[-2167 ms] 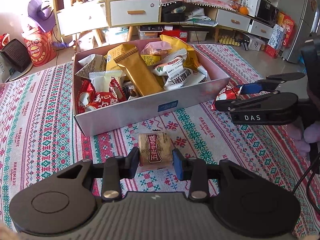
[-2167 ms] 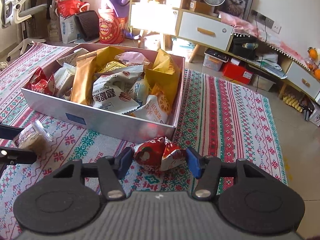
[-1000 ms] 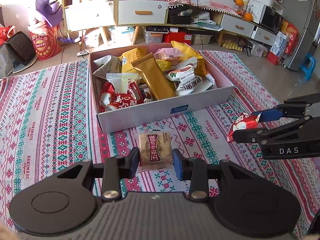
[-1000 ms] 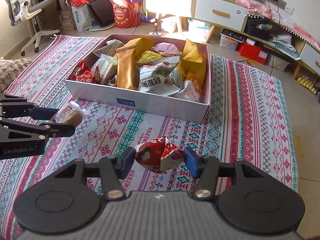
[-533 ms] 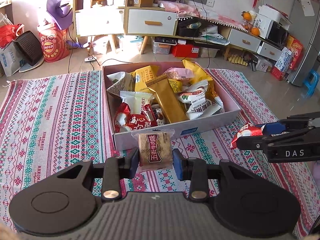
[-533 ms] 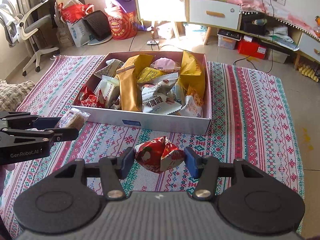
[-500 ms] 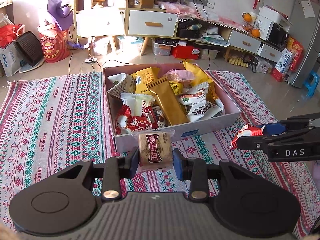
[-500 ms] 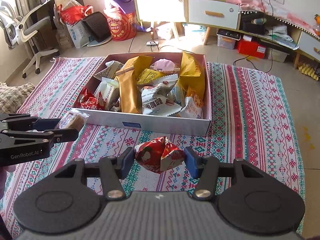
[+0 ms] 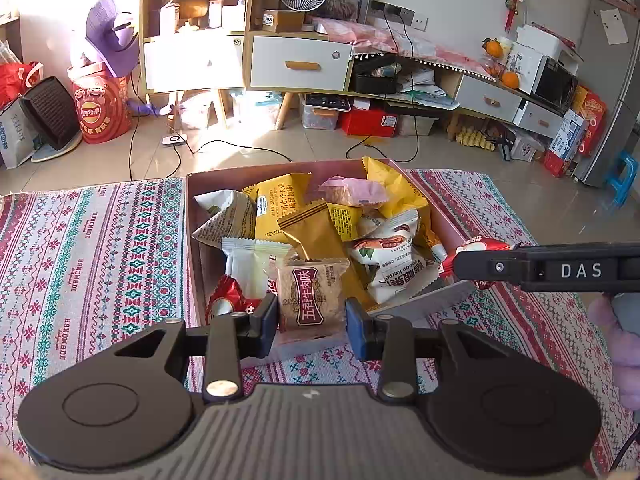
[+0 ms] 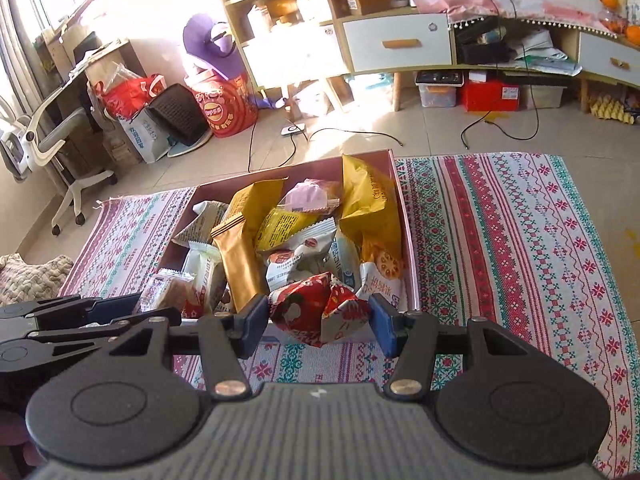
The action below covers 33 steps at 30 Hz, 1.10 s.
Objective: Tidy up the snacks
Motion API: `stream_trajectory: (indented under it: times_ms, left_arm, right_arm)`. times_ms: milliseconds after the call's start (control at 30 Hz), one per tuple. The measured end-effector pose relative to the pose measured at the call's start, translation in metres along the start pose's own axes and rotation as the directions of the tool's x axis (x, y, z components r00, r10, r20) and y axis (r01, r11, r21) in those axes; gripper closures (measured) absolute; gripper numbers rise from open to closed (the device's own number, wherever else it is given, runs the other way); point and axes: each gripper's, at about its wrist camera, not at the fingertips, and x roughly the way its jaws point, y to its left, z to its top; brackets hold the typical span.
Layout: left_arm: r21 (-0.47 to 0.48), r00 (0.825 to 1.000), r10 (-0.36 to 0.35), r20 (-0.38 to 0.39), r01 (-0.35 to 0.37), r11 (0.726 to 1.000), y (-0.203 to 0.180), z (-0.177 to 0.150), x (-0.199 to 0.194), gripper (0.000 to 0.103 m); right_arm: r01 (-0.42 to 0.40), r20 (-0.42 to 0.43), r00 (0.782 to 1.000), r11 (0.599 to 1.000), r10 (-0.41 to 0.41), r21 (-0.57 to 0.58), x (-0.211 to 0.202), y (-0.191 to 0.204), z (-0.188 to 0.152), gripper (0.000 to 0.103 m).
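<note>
A shallow pink box (image 9: 442, 216) (image 10: 412, 264) full of snack packets sits on the patterned cloth. My left gripper (image 9: 311, 318) is shut on a tan biscuit packet (image 9: 313, 296) with a dark red label, held over the box's near left part. My right gripper (image 10: 318, 322) is shut on a crumpled red and white packet (image 10: 316, 312) above the box's near wall. In the left wrist view the right gripper's finger (image 9: 540, 268) comes in from the right with the red packet (image 9: 478, 246) at its tip. The left gripper (image 10: 132, 310) and its biscuit packet (image 10: 166, 292) show at the left of the right wrist view.
The striped cloth (image 9: 92, 248) (image 10: 520, 248) spreads wide on both sides of the box. In the box lie a long gold packet (image 9: 320, 236), yellow bags (image 10: 368, 208) and white wrappers. Beyond are tiled floor with cables (image 9: 240, 148), cabinets (image 9: 300, 64) and an office chair (image 10: 52, 140).
Both grippers have carried their packets forward and a little up, from above the cloth in front of the box to over its near edge. The right gripper has also rolled.
</note>
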Motion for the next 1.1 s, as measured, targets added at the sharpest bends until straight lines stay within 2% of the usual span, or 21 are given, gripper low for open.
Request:
stream_trajectory:
  times_ms: [233, 567, 667, 700, 767, 867, 933, 1100]
  left_arm:
    - [-0.028, 1.000, -0.022, -0.019, 0.022, 0.999, -0.003, 0.009, 0.025, 0.061]
    - [0.013, 0.999, 0.020, -0.038, -0.019, 1.000, -0.010, 0.007, 0.042, 0.061]
    - [0.009, 0.999, 0.020, -0.037, -0.020, 1.000, -0.009, 0.007, 0.042, 0.061]
    - [0.009, 0.999, 0.019, -0.035, -0.019, 1.000, -0.009, 0.007, 0.042, 0.060]
    - [0.010, 0.999, 0.024, -0.027, -0.023, 1.000, -0.009, 0.007, 0.040, 0.057]
    - [-0.001, 0.999, 0.019, -0.026, -0.019, 1.000, -0.009, 0.010, 0.037, 0.044]
    - [-0.007, 1.000, 0.020, -0.015, -0.021, 1.000, -0.010, 0.011, 0.034, 0.035]
    - [0.000, 1.000, 0.020, 0.001, -0.020, 1.000, -0.010, 0.013, 0.024, 0.023]
  right_arm:
    - [0.030, 0.028, 0.999, 0.999, -0.031, 0.045, 0.016, -0.010, 0.006, 0.052]
    - [0.075, 0.034, 0.996, 0.997, -0.076, 0.028, 0.031, -0.012, 0.003, 0.051]
    - [0.077, 0.035, 0.996, 0.997, -0.078, 0.017, 0.030, -0.013, 0.003, 0.048]
    - [0.069, 0.034, 0.997, 0.997, -0.069, 0.017, 0.029, -0.013, 0.003, 0.044]
    - [0.064, 0.037, 0.997, 0.998, -0.065, 0.023, 0.027, -0.013, 0.004, 0.039]
    - [0.058, 0.045, 0.997, 0.998, -0.059, 0.018, 0.024, -0.013, 0.006, 0.037]
    - [0.055, 0.056, 0.997, 0.998, -0.056, 0.018, 0.021, -0.013, 0.007, 0.029]
    - [0.058, 0.076, 0.995, 0.998, -0.058, 0.000, 0.013, -0.012, 0.008, 0.022]
